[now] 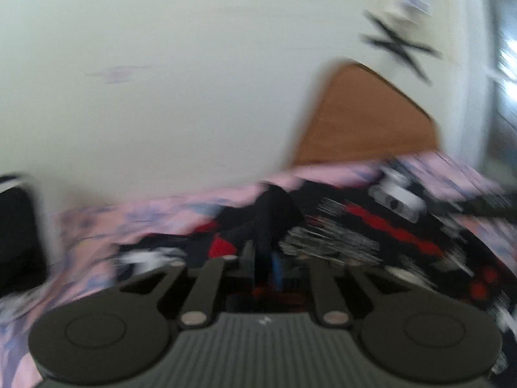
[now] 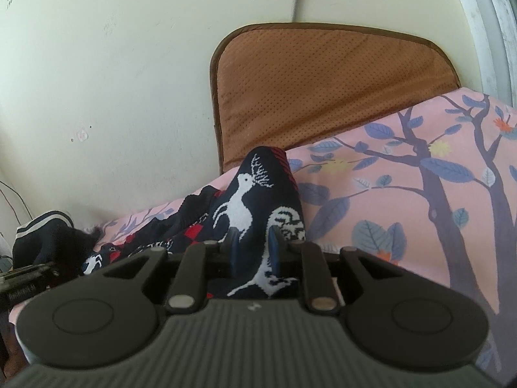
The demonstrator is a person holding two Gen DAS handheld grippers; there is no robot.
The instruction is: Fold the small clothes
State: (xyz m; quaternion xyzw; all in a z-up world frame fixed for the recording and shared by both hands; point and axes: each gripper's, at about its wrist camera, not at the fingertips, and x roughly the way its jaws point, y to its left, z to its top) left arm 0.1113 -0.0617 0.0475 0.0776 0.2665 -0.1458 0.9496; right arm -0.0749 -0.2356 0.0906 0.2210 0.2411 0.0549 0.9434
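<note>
A dark navy knit garment (image 2: 245,207) with white reindeer and red patches lies bunched on a pink bedsheet (image 2: 404,200). My right gripper (image 2: 253,249) is shut on a raised fold of it, and the cloth stands up between the fingers. In the blurred left wrist view the same garment (image 1: 355,232) spreads over the sheet (image 1: 113,223). My left gripper (image 1: 263,258) is shut on a dark ridge of the cloth. The other gripper (image 1: 397,197) shows blurred at the right.
A brown padded headboard (image 2: 316,87) leans against a cream wall (image 2: 113,64) behind the bed. A dark garment with white stripes (image 2: 45,236) lies at the far left. A dark object (image 2: 26,281) sits at the left edge. A window frame (image 2: 497,26) is at the right.
</note>
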